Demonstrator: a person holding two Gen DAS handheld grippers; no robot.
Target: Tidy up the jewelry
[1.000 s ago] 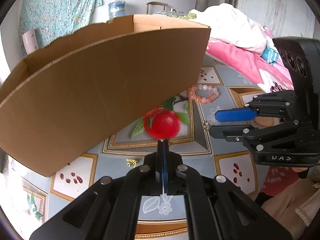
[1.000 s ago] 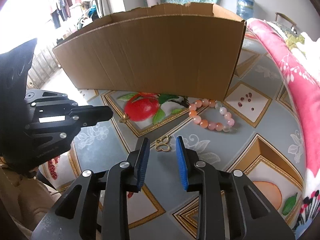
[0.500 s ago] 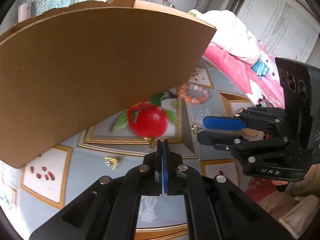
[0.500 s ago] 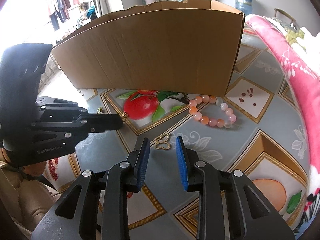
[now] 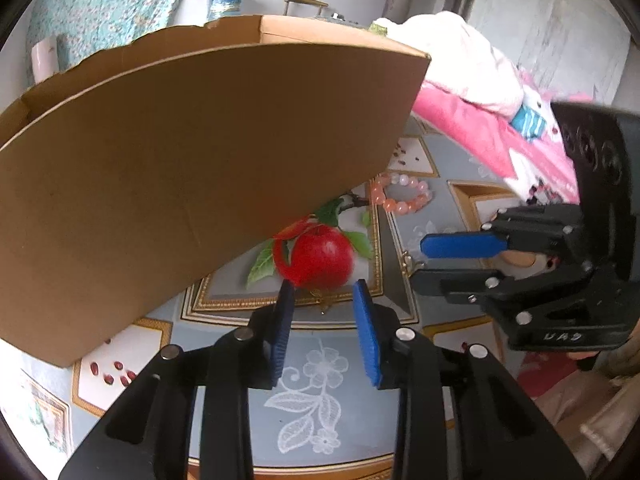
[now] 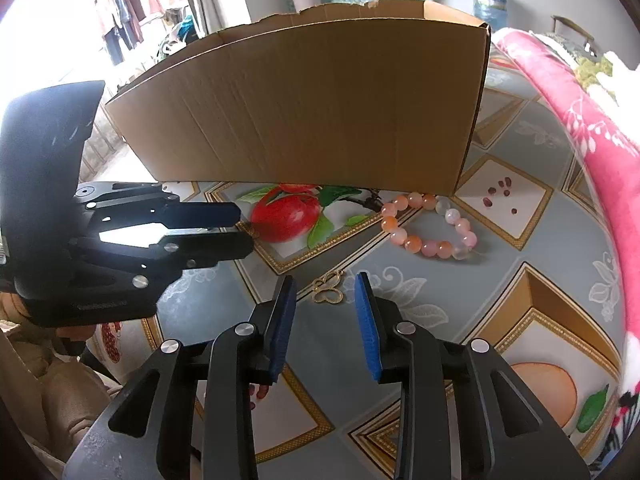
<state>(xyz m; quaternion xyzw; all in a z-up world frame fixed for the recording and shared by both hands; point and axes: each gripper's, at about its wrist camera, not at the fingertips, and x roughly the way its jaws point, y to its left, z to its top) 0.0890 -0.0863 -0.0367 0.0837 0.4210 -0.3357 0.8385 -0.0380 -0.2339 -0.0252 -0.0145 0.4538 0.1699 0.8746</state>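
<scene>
Between the blue pads of the left gripper point(image 5: 323, 294), which are spreading apart right now, nothing is being held; a small gold piece point(image 5: 325, 303) is lying on the cloth just beyond the tips, too small to make out. Over on the other side, the right gripper point(image 6: 325, 290) is also easing its jaws wider, pads clear of everything, and a gold butterfly-shaped charm point(image 6: 329, 289) is sitting on the tablecloth point(image 6: 460, 304) just ahead of the gap, untouched. Moving outward, a bracelet of pink and orange beads point(image 6: 430, 227) is resting in a loop a little farther on, close to the near wall of the cardboard box point(image 6: 320, 108), near its right-hand corner. That box is standing open-topped on the patterned cloth, right behind the printed red apple point(image 6: 286, 218). At the table's far right edge a pink blanket point(image 6: 580, 128) is draping down.
</scene>
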